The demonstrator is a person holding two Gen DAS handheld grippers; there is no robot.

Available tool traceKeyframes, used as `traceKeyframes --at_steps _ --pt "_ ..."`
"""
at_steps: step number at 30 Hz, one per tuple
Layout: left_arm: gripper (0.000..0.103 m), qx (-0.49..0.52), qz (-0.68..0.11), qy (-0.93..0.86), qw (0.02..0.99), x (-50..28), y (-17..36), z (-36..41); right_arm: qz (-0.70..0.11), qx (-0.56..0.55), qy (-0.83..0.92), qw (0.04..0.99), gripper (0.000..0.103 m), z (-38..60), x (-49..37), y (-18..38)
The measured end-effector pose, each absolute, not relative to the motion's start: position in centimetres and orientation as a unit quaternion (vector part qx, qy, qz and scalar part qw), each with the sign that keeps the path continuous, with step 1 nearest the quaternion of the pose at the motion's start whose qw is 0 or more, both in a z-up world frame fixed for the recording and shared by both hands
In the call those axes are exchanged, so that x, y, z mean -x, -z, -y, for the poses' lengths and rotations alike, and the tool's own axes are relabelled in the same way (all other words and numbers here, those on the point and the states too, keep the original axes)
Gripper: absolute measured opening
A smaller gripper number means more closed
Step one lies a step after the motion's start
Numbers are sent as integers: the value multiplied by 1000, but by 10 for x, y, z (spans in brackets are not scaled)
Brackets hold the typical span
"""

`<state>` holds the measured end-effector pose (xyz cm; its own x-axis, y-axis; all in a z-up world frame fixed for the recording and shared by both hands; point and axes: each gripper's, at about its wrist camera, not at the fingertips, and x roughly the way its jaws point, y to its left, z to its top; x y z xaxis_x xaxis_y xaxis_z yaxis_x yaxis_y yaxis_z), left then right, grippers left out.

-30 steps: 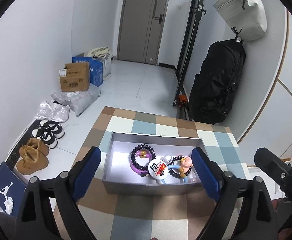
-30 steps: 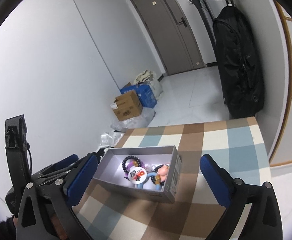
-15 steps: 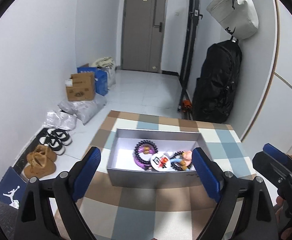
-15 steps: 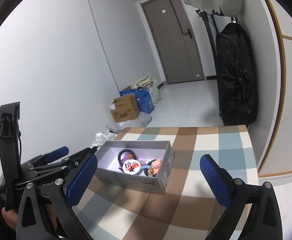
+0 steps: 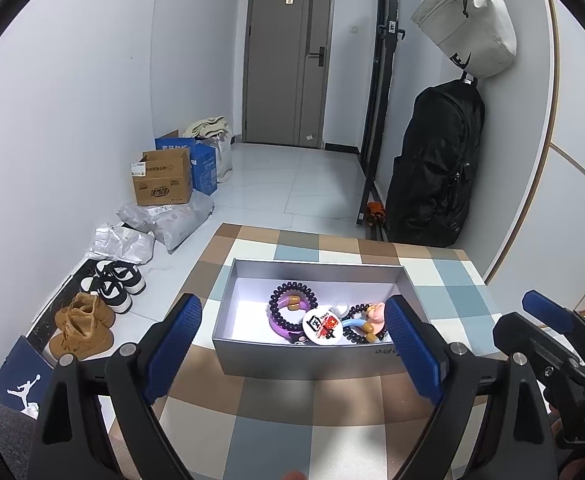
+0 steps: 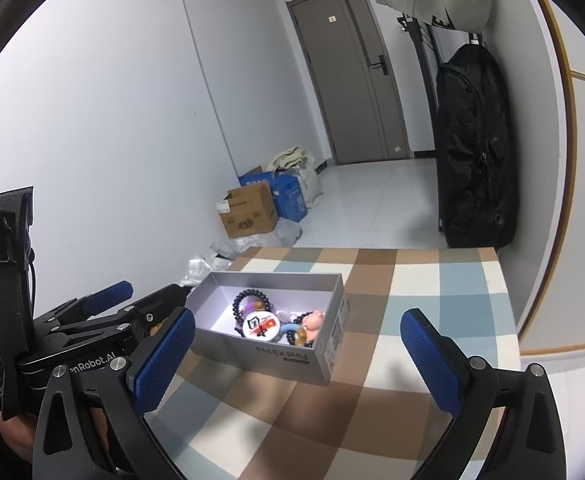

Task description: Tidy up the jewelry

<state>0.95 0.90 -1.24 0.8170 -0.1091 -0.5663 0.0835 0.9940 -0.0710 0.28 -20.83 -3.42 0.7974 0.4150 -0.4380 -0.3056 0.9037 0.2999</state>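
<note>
A grey open box [image 5: 304, 362] [image 6: 268, 360] stands on the checked tablecloth. Inside lie a dark bead bracelet [image 5: 292, 300] [image 6: 251, 298] over a purple ring, a round white badge [image 5: 321, 325] [image 6: 261, 326], a second bead bracelet and a pink figure [image 5: 375, 314] [image 6: 312, 319]. My left gripper [image 5: 292, 344] is open and empty, its fingers either side of the box's near wall. My right gripper [image 6: 296, 354] is open and empty, in front of the box; its body shows at the right of the left wrist view [image 5: 552, 332].
The checked table [image 6: 412, 300] ends at a far edge toward the floor. On the floor at the left are shoes [image 5: 92, 320], plastic bags and cardboard boxes [image 5: 164, 178]. A black backpack [image 5: 436, 168] and a pale bag hang at the right wall.
Both grippers have pulled back and tilted up from the box, so it looks smaller and farther. Both stay open. The jewelry in the box has not moved.
</note>
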Motion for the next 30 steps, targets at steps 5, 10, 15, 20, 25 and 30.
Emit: traceKeyframes --at_steps 5,10,15,20,25,30 --pt "90 15 -300 54 952 -9 14 -5 -255 -107 -192 942 103 208 -3 34" --pt "90 16 -301 59 952 -8 14 -4 -255 -109 -192 941 103 208 -2 33" --pt "90 17 -304 58 951 -9 14 -4 -256 -110 -192 941 103 209 -2 34" --pt "90 16 -306 60 950 -9 14 -4 -257 -111 -192 941 103 209 -2 34" --pt "90 18 -308 60 949 -9 14 -3 -259 -111 -191 940 103 209 -2 34" --pt "90 17 -310 58 949 -10 15 -3 -260 -111 -190 940 103 209 -3 35"
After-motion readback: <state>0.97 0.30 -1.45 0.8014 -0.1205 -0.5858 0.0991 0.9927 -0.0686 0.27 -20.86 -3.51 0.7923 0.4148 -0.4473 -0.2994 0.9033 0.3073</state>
